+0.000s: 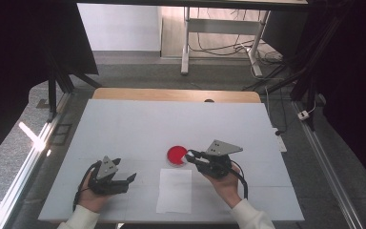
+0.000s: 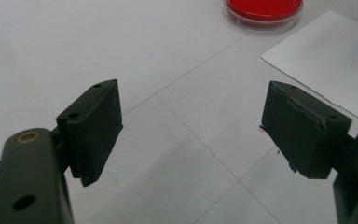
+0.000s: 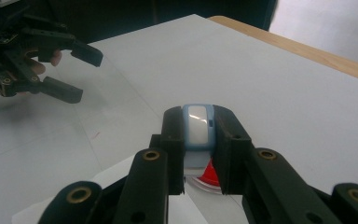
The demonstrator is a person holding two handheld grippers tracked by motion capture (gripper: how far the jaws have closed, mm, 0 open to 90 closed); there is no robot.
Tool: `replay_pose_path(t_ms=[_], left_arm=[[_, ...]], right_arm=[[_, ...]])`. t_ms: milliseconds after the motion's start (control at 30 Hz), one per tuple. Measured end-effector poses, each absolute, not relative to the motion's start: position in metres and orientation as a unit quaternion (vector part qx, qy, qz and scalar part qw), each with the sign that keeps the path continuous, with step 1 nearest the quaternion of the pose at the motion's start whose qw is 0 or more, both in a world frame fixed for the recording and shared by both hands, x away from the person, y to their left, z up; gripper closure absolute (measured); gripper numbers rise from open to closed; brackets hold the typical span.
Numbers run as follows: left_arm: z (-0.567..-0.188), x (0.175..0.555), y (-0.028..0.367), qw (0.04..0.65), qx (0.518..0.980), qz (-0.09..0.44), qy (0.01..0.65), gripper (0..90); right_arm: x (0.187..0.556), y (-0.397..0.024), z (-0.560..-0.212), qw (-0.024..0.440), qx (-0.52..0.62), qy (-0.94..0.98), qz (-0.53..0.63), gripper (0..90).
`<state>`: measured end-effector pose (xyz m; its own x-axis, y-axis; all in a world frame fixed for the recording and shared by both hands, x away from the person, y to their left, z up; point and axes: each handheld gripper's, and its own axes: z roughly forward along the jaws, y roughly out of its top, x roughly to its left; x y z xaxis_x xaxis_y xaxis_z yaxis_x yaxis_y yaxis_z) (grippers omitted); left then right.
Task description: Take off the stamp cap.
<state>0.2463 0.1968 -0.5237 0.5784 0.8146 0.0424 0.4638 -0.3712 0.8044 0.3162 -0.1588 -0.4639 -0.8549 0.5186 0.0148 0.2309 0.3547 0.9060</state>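
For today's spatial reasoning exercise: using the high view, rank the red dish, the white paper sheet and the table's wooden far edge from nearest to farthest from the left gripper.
From the left gripper:
1. White paper sheet, just to its right, near the table's front.
2. Red dish, farther right and slightly beyond, by the right gripper.
3. Wooden far edge, across the table at the back.

My table point(image 1: 124, 129) is white with a wooden far edge — on it lie a red dish point(image 1: 176, 155) and a paper sheet point(image 1: 175, 191).
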Motion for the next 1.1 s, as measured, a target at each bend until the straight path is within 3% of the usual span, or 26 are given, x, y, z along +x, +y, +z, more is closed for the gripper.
replay_pose_path(t_ms=[1100], left_arm=[[-0.499,0.258,0.161,0.413,0.801,0.225,0.371,20.0]], right_arm=[[0.319,-0.157,-0.466,0.143,0.241,0.804,0.524,74.9]])
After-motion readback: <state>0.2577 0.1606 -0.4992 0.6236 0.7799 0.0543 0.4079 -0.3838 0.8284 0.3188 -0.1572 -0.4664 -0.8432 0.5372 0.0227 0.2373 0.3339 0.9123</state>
